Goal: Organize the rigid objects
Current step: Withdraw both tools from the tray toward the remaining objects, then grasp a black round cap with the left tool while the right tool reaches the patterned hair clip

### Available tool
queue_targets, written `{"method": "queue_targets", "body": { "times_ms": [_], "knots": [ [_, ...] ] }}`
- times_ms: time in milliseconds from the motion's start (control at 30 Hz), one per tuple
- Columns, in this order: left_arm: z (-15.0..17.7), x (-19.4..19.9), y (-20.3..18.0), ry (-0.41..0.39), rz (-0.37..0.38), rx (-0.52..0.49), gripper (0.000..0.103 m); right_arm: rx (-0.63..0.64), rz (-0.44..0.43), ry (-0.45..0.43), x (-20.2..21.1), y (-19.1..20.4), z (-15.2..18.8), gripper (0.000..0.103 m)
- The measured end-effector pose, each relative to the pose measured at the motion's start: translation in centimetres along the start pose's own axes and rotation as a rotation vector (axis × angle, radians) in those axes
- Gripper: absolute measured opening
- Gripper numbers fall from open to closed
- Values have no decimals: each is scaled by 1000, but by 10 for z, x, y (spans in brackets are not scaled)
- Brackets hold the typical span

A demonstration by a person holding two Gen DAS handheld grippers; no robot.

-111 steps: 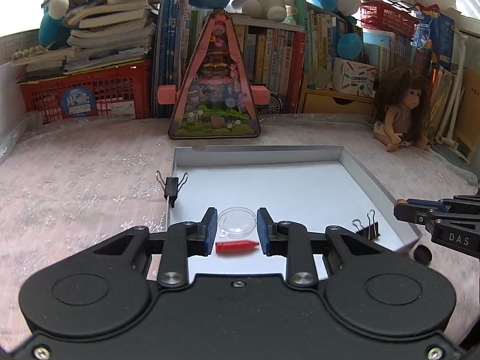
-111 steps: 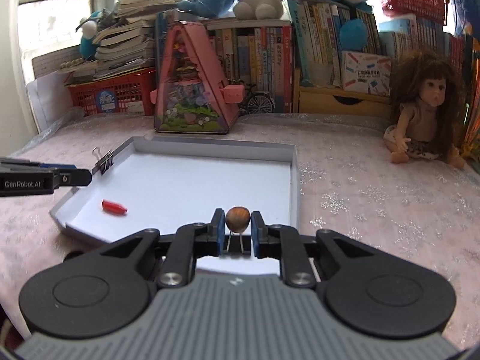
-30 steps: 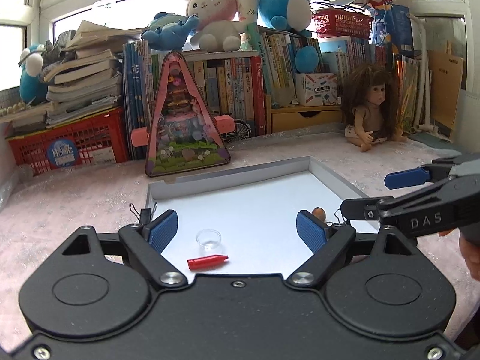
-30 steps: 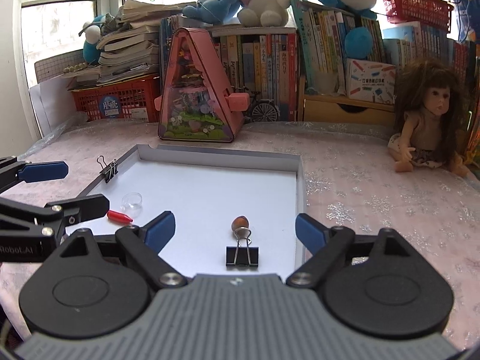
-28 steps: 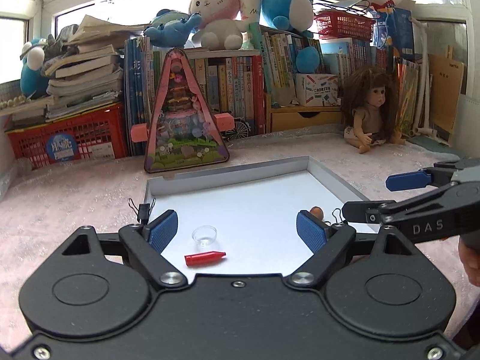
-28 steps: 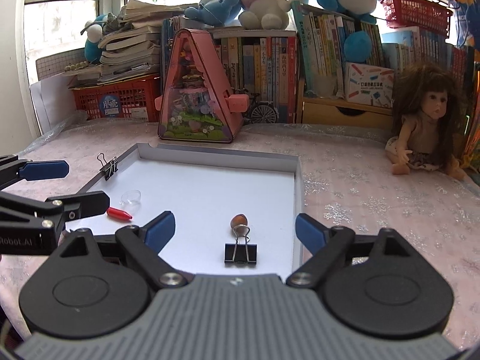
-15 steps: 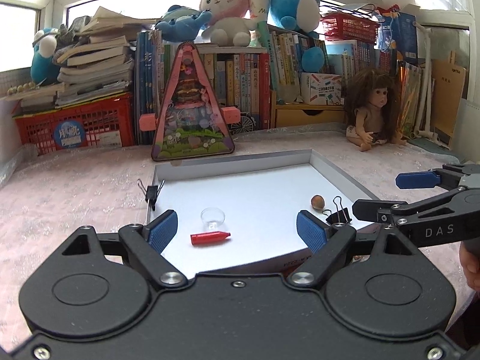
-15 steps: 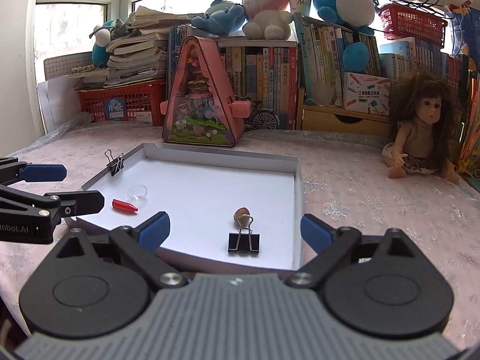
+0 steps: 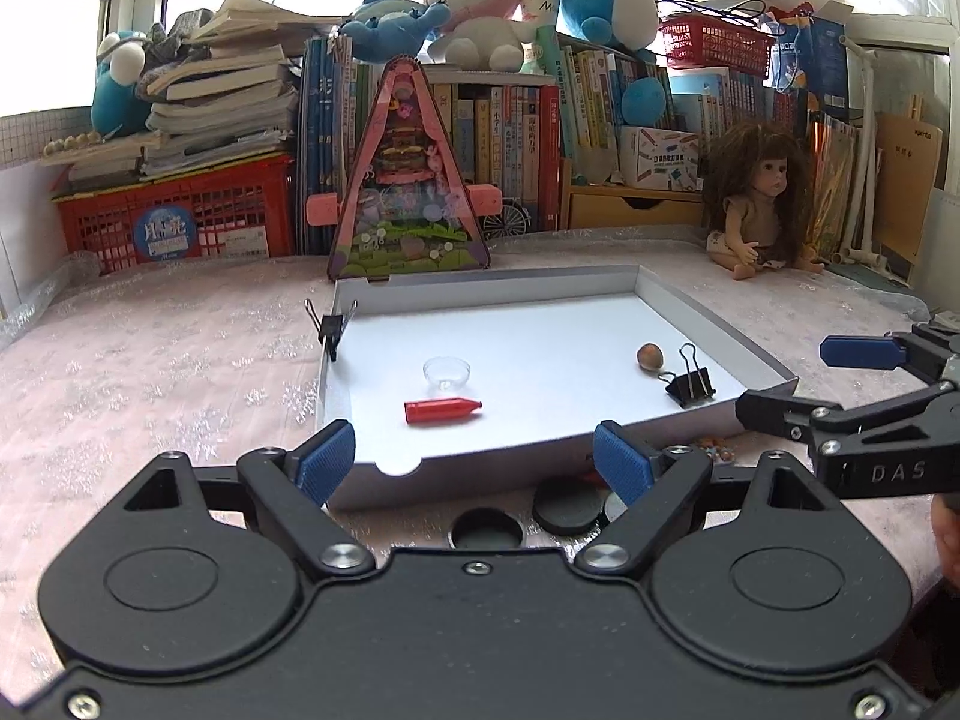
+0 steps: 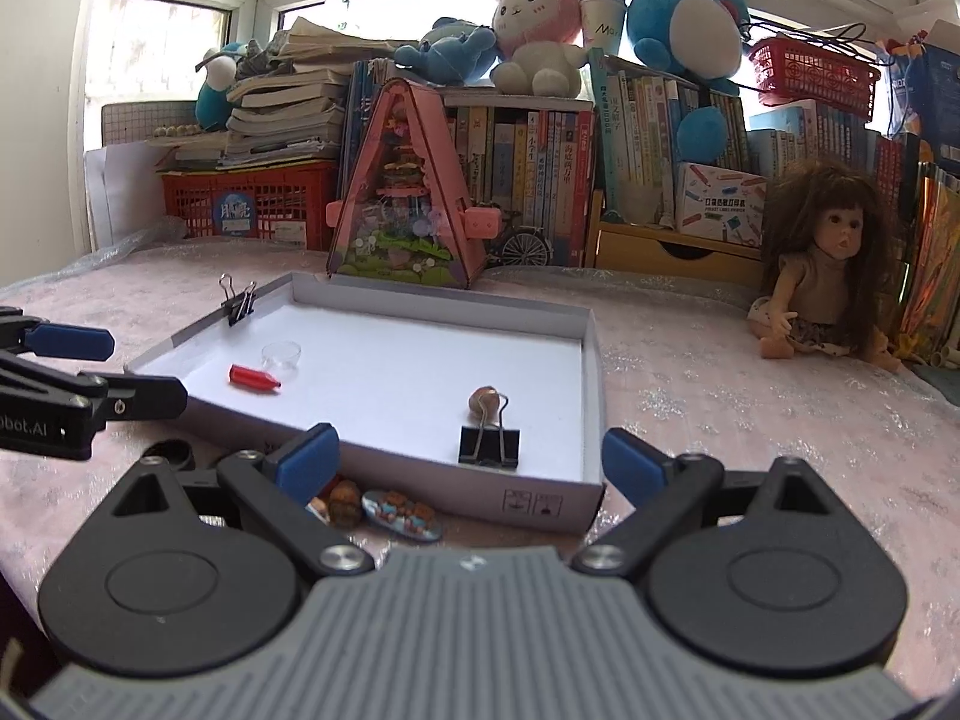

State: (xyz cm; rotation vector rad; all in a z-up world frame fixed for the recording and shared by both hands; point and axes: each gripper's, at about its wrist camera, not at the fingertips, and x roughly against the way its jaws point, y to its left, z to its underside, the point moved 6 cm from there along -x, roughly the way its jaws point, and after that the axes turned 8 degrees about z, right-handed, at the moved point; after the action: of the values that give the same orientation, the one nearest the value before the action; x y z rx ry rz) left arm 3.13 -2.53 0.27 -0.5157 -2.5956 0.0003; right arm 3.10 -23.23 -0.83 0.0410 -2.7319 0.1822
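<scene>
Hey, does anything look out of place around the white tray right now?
Yes. Several small things lie outside the shallow white cardboard tray, on the pink cloth by its near wall: a black round cap, an open black cap and small colourful figurines. One black binder clip is clipped onto the tray's left wall rather than lying inside.

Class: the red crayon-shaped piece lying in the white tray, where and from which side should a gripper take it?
Grip the red crayon-shaped piece across its round middle, from above: it lies flat, long axis sideways across the tray.
</scene>
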Motion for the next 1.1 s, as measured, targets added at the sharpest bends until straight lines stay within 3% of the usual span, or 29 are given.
{"method": "queue_targets", "body": {
  "times_ms": [233,500,667,1100],
  "knots": [
    [14,-3,-2,47,18,9,73,43,-10,28,1,8,15,96],
    [28,-11,1,110,7,27,55,28,-44,114,-8,13,27,74],
    [33,-16,4,138,-4,38,54,8,-40,156,-18,17,30,57],
    [39,-27,-3,151,-18,8,55,-35,-13,166,-30,28,27,54]
  ]
}}
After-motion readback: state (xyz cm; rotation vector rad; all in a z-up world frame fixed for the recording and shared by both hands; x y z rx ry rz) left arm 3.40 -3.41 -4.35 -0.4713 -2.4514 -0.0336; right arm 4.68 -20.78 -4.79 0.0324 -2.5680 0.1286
